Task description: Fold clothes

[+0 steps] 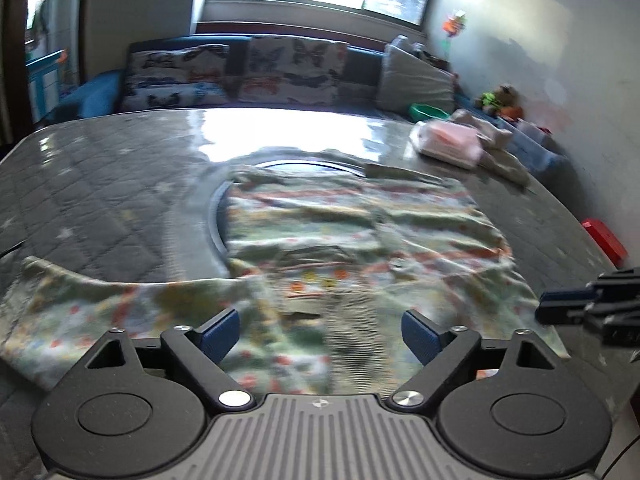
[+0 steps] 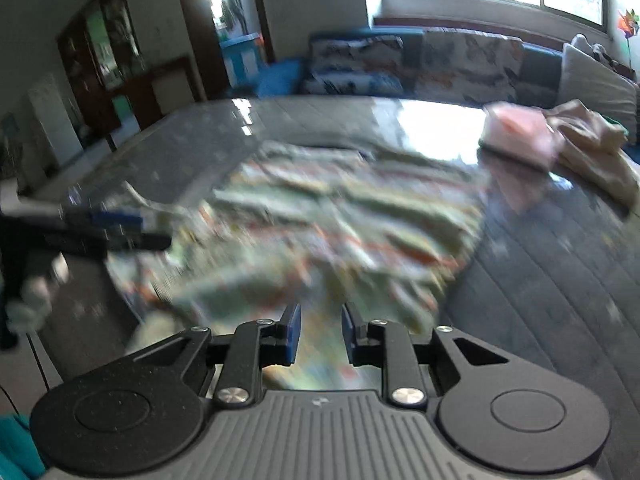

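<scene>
Patterned garment (image 1: 340, 240) lies spread, wrinkled, on grey quilted table (image 1: 100, 168); one sleeve out to left.
L gripper (image 1: 320, 334) fingers wide apart, nothing held. R gripper (image 2: 320, 336) fingers narrower but gapped, nothing between.
Judgement: grip near hem at both corners, lift evenly.
Count: 1 spread garment, 2 grippers, 1 pink folded pile (image 1: 450, 140), 1 beige cloth (image 2: 592, 140).

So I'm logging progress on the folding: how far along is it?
Early. Done: the patterned garment lies spread on the table, one part out to the left. In hand: nothing; the left claw is wide open and the right claw is also open, both empty at its near edge. Left: every fold.
</scene>
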